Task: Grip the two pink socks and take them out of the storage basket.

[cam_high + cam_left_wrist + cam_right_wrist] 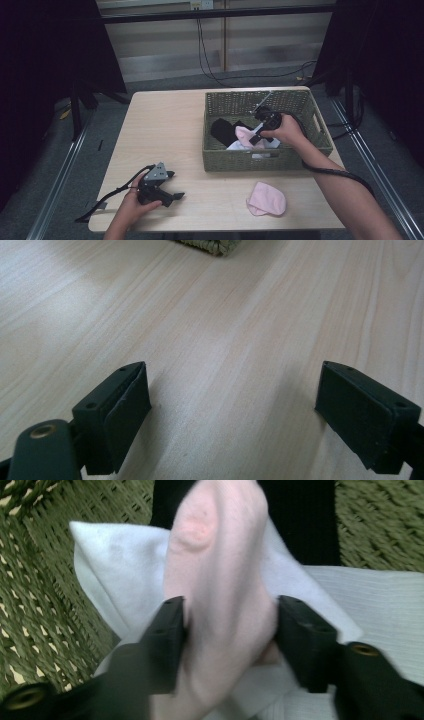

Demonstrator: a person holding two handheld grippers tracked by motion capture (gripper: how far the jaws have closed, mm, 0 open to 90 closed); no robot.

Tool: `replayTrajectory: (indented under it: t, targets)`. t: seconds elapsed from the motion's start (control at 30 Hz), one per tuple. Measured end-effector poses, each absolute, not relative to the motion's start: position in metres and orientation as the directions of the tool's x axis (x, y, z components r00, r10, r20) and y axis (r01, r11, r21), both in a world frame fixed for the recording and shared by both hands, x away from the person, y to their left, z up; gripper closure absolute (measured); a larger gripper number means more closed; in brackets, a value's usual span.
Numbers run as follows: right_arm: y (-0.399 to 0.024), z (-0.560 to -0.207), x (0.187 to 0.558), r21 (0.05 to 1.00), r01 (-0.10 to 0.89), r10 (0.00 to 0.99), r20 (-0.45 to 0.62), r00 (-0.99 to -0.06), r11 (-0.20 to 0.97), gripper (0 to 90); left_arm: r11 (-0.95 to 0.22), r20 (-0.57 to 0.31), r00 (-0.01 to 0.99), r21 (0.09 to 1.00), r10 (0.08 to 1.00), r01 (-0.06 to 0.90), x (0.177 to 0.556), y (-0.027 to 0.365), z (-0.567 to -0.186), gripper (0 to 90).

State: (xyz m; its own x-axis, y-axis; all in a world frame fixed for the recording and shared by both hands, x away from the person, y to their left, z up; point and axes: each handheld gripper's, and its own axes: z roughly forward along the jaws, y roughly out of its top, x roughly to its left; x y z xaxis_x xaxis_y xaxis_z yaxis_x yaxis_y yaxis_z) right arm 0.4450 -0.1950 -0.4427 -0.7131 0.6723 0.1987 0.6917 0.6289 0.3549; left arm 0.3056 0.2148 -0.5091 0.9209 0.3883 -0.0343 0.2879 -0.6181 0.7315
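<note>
**Item: pink sock, held inside the wicker basket**

Location — the pink sock lies in the green woven basket, on top of a white cloth with a black garment behind it. In the high view the basket sits at about 2 o'clock from the desk's centre. A second pink sock lies flat on the desk at about 5 o'clock, just in front of the basket and apart from it.

Right gripper — its fingers are closed around the bunched middle of the sock, fabric bulging between them. Whether the pinch has also caught the white cloth beneath cannot be told.

Left gripper — rests at about 7 o'clock on the desk, fingers spread wide, nothing between them.

Handling, as a judgement: light, soft and limp, not fragile, not slippery; it will sag and hang from wherever it is gripped. A hold on a single layer near the cuff or toe would likely lift it clear of its neighbours more cleanly than a mid-body bunch.

Orientation: in the right gripper view the long axis runs from 6 to 12 o'clock, directly away from the gripper, rounded end at 12. Whether that end is toe or heel is unclear.
</note>
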Motion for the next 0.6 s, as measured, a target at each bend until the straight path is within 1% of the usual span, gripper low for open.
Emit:
replayTrajectory:
  t: [0.03, 0.07, 0.1, 0.13, 0.17, 0.23, 0.4, 0.43, 0.6]
  targets:
    - [-0.194, -0.444, 0.445, 0.345, 0.691, 0.669, 0.203, -0.715, 0.635, 59.3, -0.618, -0.034, 0.921, 0.731, 0.388, 0.288, 0.306, 0.215, -0.509, 13.4]
    - [-0.194, -0.444, 0.445, 0.345, 0.691, 0.669, 0.203, -0.715, 0.635, 59.3, -0.618, -0.034, 0.921, 0.731, 0.388, 0.288, 0.306, 0.215, -0.509, 13.4]
    - [-0.193, -0.444, 0.444, 0.336, 0.696, 0.665, 0.221, -0.713, 0.635, 70.6, -0.617, -0.036, 0.92, 0.731, 0.389, 0.29, 0.305, 0.215, -0.509, 13.4]
    - [-0.193, -0.444, 0.444, 0.335, 0.694, 0.661, 0.224, -0.716, 0.637, 74.4, -0.618, -0.036, 0.921, 0.731, 0.389, 0.289, 0.305, 0.215, -0.509, 13.4]
    - [-0.193, -0.444, 0.444, 0.335, 0.694, 0.661, 0.224, -0.716, 0.637, 74.4, -0.618, -0.036, 0.921, 0.731, 0.389, 0.289, 0.305, 0.215, -0.509, 13.4]
    - [-0.192, -0.441, 0.443, 0.33, 0.691, 0.653, 0.236, -0.72, 0.642, 79.3, -0.619, -0.034, 0.921, 0.731, 0.388, 0.288, 0.306, 0.215, -0.509, 13.4]
    - [-0.194, -0.432, 0.44, 0.325, 0.682, 0.644, 0.232, -0.729, 0.655, 80.4, -0.616, -0.036, 0.92, 0.732, 0.39, 0.29, 0.306, 0.215, -0.509, 13.4]
    - [-0.196, -0.43, 0.44, 0.33, 0.668, 0.633, 0.222, -0.742, 0.667, 80.5, -0.619, -0.034, 0.921, 0.731, 0.388, 0.288, 0.306, 0.215, -0.509, 13.4]
    - [-0.202, -0.419, 0.438, 0.34, 0.686, 0.646, 0.239, -0.725, 0.643, 80.5, -0.619, -0.037, 0.921, 0.73, 0.387, 0.289, 0.306, 0.215, -0.509, 13.4]
